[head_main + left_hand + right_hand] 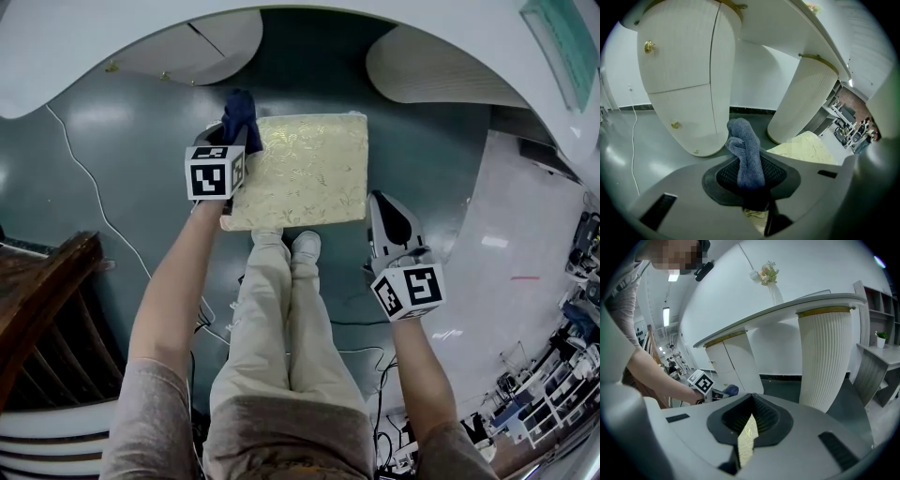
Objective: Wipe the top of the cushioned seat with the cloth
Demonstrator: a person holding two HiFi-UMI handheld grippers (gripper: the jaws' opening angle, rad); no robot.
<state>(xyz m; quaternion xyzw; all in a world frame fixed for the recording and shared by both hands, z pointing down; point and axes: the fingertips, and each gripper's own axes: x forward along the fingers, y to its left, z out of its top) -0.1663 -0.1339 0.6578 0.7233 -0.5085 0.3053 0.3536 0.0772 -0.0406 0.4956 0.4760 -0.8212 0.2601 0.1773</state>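
Left gripper (pixel 752 183): jaws clamped on the blue cloth (pixel 744 154). The cloth stands up out of the pads in a folded lump. Its lower end is buried between the jaws, so how much is pinched can't be read.

Just right of and past this claw lies the cushioned seat (pixel 309 173), gold patterned top, flat. In the left gripper view only one pale corner shows; the claw's grey body cuts off the rest.

From the head view the cloth sits at the seat's far left corner, partly over the edge. Contact with the seat top can't be told. The left marker cube covers the seat's left edge.

Ahead of the left claw is a white cabinet (pixel 679 70) with gold knobs. A ribbed white pedestal (pixel 806 103) is ahead to its right, its top cut off by the desk above.

Right gripper (pixel 750 401): jaw tips meet, nothing held. A slit behind the tips shows a strip of the seat's gold fabric below. In the head view this claw hangs just off the seat's near right corner, apart from it.

To the right claw's left, the other arm and its marker cube show, with a blue scrap of cloth, small and soft. High ahead are flowers (pixel 768 273) on the desk, vase hard to make out.

The shoes (pixel 292 246) hide the seat's near edge, and the seat's base is unseen. A thin cable (pixel 84 178) runs over the dark floor (pixel 141 150), left of the left claw.
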